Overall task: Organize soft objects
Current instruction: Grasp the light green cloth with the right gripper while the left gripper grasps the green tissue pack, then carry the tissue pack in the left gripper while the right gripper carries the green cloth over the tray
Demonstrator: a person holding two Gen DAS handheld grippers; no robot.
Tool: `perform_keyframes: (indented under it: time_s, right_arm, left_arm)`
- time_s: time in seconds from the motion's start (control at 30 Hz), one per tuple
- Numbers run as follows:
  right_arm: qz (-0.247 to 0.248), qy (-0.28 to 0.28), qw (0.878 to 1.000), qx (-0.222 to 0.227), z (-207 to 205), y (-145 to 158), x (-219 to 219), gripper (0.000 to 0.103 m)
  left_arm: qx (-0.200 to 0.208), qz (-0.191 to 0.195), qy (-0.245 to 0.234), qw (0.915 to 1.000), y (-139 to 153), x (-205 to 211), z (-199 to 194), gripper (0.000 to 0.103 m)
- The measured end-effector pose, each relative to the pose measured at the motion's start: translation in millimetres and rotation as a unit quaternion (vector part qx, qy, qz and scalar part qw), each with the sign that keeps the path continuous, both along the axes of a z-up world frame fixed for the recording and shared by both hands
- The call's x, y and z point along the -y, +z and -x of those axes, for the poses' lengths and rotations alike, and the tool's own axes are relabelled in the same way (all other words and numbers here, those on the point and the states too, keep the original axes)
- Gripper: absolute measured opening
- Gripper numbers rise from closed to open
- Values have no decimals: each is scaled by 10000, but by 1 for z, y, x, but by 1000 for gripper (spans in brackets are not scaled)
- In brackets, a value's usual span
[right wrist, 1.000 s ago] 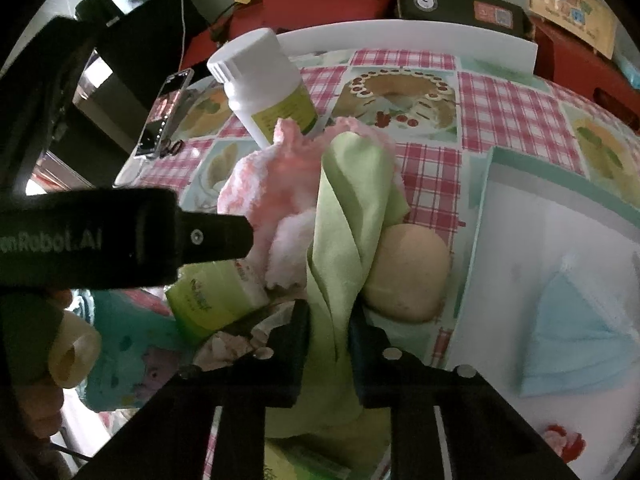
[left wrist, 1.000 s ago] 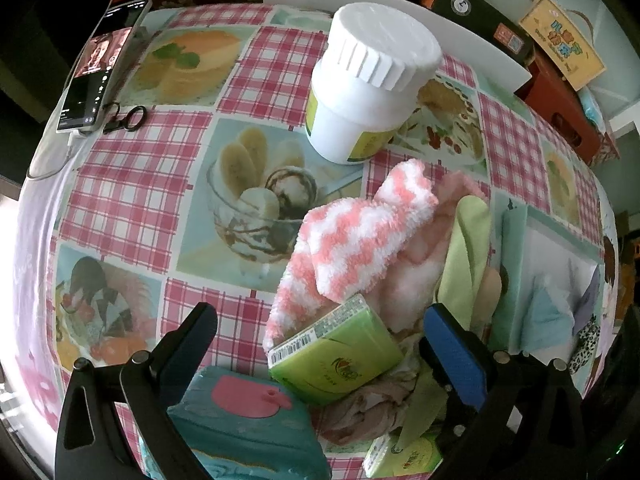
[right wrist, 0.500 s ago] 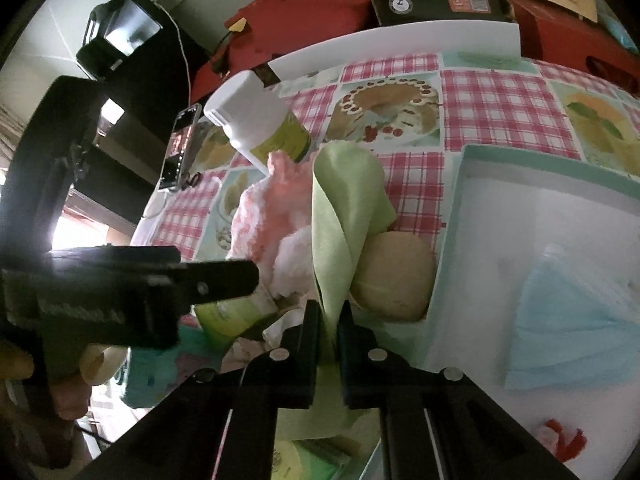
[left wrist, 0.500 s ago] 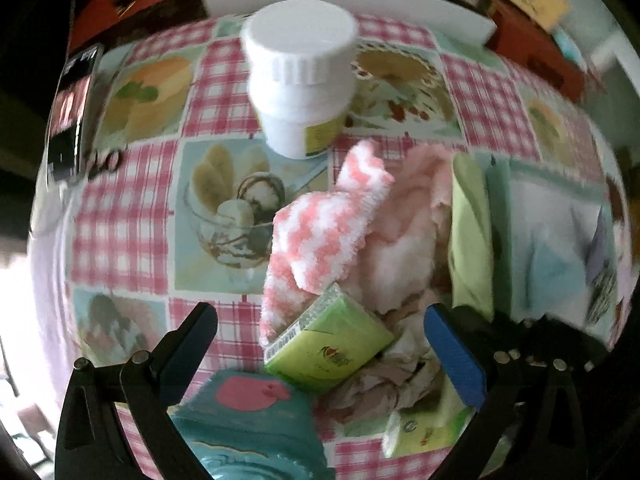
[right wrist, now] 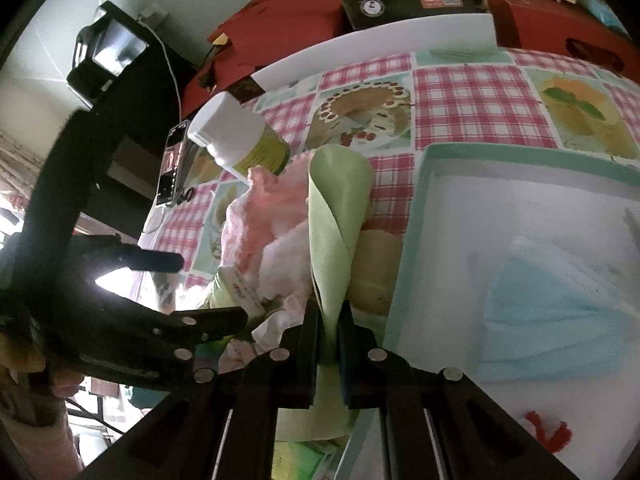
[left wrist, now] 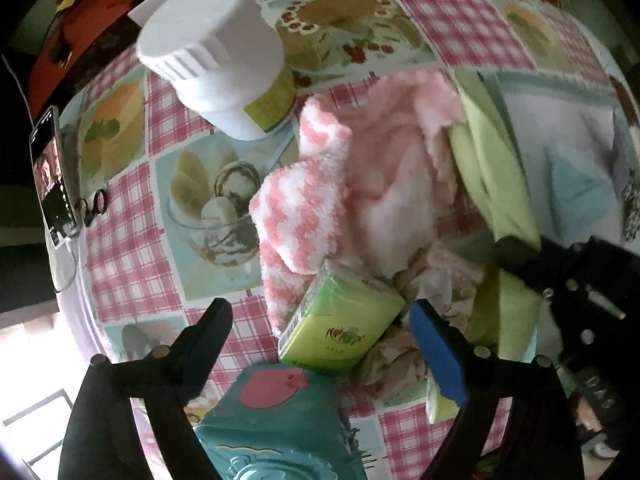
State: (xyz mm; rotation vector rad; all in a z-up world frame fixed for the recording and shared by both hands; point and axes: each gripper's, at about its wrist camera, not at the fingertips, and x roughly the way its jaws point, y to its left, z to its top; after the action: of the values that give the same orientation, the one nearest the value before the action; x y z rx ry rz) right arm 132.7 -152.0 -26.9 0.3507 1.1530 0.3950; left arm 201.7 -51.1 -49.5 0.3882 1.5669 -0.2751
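Note:
My right gripper (right wrist: 329,320) is shut on a light green cloth (right wrist: 334,216) and holds it raised beside the pile; the cloth also shows in the left wrist view (left wrist: 496,168). The pile holds a fluffy pink towel (left wrist: 400,184), a pink-and-white striped sock (left wrist: 300,208), a green tissue pack (left wrist: 340,324) and a beige round pad (right wrist: 374,264). My left gripper (left wrist: 320,320) is open and empty, its jaws either side of the tissue pack. A white tray with a teal rim (right wrist: 424,184) lies to the right and holds a blue face mask (right wrist: 560,312).
A white-capped jar (left wrist: 216,60) stands behind the pile. A teal wet-wipes pack (left wrist: 272,424) lies under my left gripper. A phone (left wrist: 50,184) lies at the table's left edge. Red boxes (right wrist: 288,12) and a white board stand behind the checked tablecloth.
My right gripper has lifted the green cloth higher and drawn it toward the tray. My left gripper has moved forward over the pile, still open.

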Motion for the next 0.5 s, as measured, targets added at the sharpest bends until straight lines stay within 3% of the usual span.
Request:
perform_keyframes:
  time_s: [0.13,0.2,0.5]
  right_arm:
    - [-25,-31,10000,14,1,2,3,9]
    - [-26,-32,10000,16,1,2,2,9]
    - [-14,-47,10000,2,2,1,2,9]
  left_arm:
    - [-36,-69,-87,9999,-9,13,5,87]
    - [-100,-80,-70,9999,-15,18,5,69]
    - [-120,130,263,9995,-22,10,5,57]
